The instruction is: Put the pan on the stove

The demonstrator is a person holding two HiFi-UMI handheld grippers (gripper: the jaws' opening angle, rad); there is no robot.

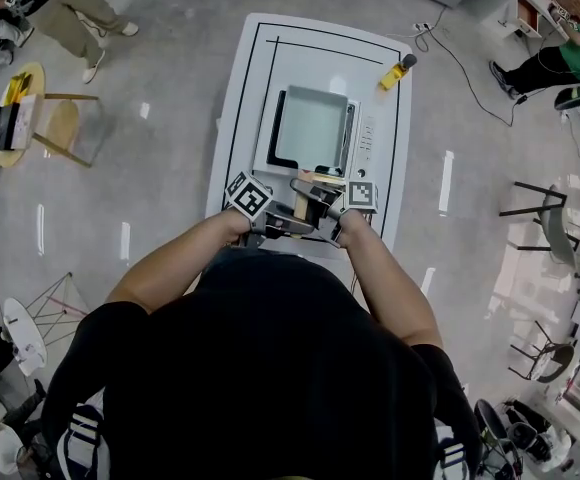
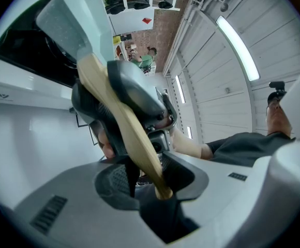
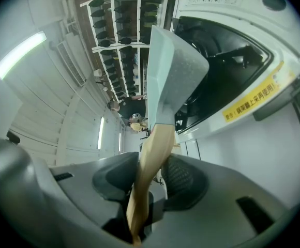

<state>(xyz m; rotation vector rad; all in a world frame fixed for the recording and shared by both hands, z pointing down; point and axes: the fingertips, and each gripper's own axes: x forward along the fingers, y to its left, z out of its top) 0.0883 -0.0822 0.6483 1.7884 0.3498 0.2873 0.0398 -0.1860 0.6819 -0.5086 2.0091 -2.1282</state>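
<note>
The pan [image 1: 310,128] is square and pale grey-green, with a wooden handle [image 1: 301,204]. It lies over the black top of the white stove [image 1: 367,140]; I cannot tell whether it rests on it. My left gripper [image 1: 286,224] and right gripper [image 1: 317,210] meet at the handle, both shut on it. In the left gripper view the handle [image 2: 134,133] runs between the left gripper's [image 2: 145,172] pads up to the pan [image 2: 75,19], with the stove [image 2: 20,45] behind. In the right gripper view the right gripper [image 3: 150,177] clamps the handle [image 3: 152,154] below the pan [image 3: 173,81], beside the stove [image 3: 227,61].
The stove stands on a white table [image 1: 240,88] with a yellow bottle [image 1: 395,73] at its far right corner. Chairs [image 1: 60,123] and stools ring the table. A person [image 1: 540,63] sits at the back right and another [image 1: 70,8] stands at the back left.
</note>
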